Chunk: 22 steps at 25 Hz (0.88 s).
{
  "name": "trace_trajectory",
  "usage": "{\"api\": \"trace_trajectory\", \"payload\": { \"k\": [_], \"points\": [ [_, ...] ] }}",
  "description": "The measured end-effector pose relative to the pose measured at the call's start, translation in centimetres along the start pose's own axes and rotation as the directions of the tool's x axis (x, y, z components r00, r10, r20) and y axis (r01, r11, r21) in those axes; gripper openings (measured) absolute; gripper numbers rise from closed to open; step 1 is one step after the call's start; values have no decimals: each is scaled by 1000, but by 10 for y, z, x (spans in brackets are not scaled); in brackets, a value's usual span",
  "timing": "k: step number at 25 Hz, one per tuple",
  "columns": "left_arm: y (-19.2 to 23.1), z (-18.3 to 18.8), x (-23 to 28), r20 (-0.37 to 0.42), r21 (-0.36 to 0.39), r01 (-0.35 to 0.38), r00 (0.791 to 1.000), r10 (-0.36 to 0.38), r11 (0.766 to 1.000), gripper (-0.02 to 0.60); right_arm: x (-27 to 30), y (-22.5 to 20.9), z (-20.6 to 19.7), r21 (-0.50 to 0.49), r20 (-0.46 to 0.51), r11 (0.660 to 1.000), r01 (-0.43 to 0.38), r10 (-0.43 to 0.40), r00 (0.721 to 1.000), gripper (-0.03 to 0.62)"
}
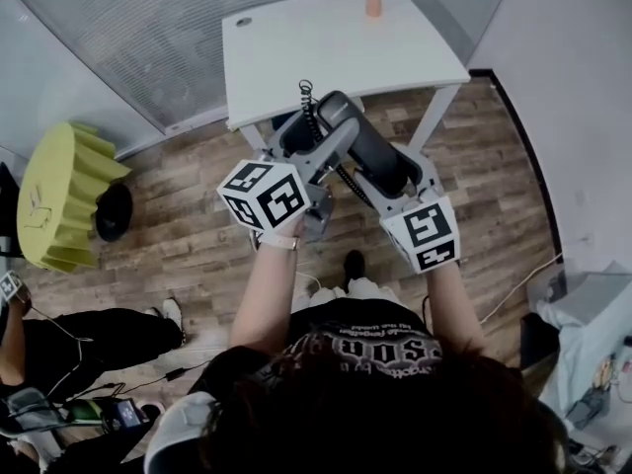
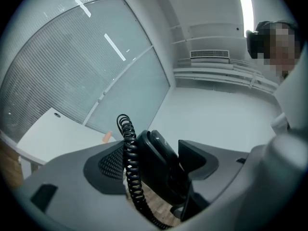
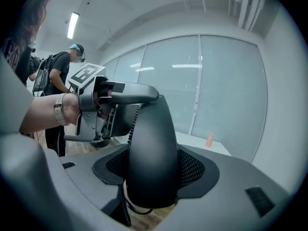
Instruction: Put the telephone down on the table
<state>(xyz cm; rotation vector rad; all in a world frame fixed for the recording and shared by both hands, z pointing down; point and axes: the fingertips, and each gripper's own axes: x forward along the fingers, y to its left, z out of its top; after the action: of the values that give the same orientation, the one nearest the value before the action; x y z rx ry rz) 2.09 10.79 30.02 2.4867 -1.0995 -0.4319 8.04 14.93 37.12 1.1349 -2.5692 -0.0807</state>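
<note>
A black telephone handset (image 1: 362,143) with a coiled cord (image 1: 309,107) hangs in the air over the wooden floor, just in front of the white table (image 1: 296,52). Both grippers hold it. My left gripper (image 1: 329,134) is shut on one end of the telephone (image 2: 161,165), and the cord (image 2: 130,162) runs down beside its jaws. My right gripper (image 1: 383,169) is shut across the handset's broad back (image 3: 151,150). In the right gripper view the left gripper (image 3: 103,112) shows behind the handset, with a hand on it.
A small orange thing (image 1: 373,2) stands near the table's far edge. A yellow pleated object (image 1: 59,197) sits on the floor at the left. Another person (image 3: 60,76) stands further back. Glass walls enclose the table's far side.
</note>
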Motion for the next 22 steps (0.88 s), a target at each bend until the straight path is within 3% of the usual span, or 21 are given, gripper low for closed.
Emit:
{"api": "trace_trajectory", "payload": {
  "k": [14, 22],
  "points": [
    [47, 12, 94, 12, -5, -35, 999, 35, 999, 322, 58, -89, -1, 16, -3, 999, -34, 34, 999, 284],
    [71, 20, 121, 11, 9, -65, 998, 65, 998, 322, 88, -114, 1, 18, 1, 998, -63, 63, 998, 284]
  ]
}}
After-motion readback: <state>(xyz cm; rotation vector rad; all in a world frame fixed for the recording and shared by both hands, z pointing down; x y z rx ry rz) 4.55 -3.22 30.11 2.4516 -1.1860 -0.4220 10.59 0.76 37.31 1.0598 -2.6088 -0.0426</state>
